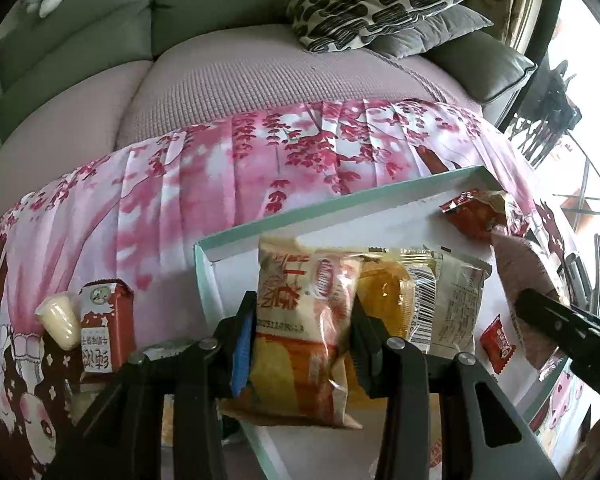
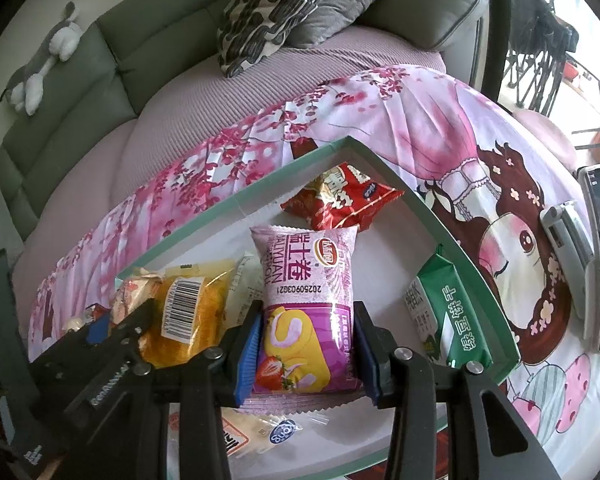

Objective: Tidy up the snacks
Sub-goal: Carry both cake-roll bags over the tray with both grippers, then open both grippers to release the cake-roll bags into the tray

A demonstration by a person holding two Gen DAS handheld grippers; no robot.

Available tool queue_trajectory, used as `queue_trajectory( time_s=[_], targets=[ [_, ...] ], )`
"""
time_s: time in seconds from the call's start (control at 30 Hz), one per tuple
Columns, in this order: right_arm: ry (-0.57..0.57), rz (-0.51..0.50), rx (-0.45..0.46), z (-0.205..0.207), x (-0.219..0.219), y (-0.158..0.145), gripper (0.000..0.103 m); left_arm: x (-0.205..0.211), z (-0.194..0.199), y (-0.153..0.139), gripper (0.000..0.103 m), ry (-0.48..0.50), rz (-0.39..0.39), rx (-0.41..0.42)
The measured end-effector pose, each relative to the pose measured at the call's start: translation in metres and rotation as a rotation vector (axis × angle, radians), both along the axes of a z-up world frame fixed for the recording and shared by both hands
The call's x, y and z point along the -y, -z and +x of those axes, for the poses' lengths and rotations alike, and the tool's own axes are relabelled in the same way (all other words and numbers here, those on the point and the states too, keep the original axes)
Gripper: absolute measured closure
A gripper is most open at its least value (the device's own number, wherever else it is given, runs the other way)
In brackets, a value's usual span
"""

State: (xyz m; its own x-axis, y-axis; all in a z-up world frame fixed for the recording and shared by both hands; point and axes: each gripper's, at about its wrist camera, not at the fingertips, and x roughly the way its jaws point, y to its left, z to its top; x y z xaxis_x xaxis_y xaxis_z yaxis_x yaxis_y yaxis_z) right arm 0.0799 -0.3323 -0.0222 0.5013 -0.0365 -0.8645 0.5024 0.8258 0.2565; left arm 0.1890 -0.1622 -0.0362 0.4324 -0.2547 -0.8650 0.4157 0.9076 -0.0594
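Snacks are what I am sorting, and each claw has one. My left claw (image 1: 302,332) is closed on a cream and orange cake pack (image 1: 300,320), pads pressing both its sides, held over the near corner of the white box (image 1: 340,208). My right claw (image 2: 306,344) is closed on a purple roll cake pack (image 2: 306,300), held over the middle of the same box. Already in the box I see a yellow cake pack (image 2: 188,312), a red bag (image 2: 340,200) near the far corner and a green pack (image 2: 456,320) leaning on the right wall. Still outside the box are a red carton (image 1: 106,320) and a small jelly cup (image 1: 60,320), side by side on the pink flower cloth (image 1: 220,184). So I think the job is partly done. The cloth covers the surface, and behind it is a green sofa (image 2: 100,60) with a spotted pillow (image 1: 380,0) and a toy animal (image 2: 44,64).
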Motion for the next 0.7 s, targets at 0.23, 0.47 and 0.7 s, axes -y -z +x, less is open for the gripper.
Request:
queue_trajectory(
  time_s=[0.23, 0.47, 0.7],
  targets=[
    [0.008, -0.005, -0.003, -0.001, 0.002, -0.002, 0.054, -0.004, -0.005, -0.015, 0.041, -0.002, 0.005, 0.026],
    [0.013, -0.013, -0.012, -0.002, 0.002, -0.003, 0.048, -0.013, -0.009, -0.028, 0.04, -0.03, 0.04, 0.05],
    [-0.003, -0.038, -0.038, -0.001, -0.001, -0.002, 0.033, -0.021, -0.009, -0.031, 0.018, -0.06, 0.067, 0.055]
  ],
)
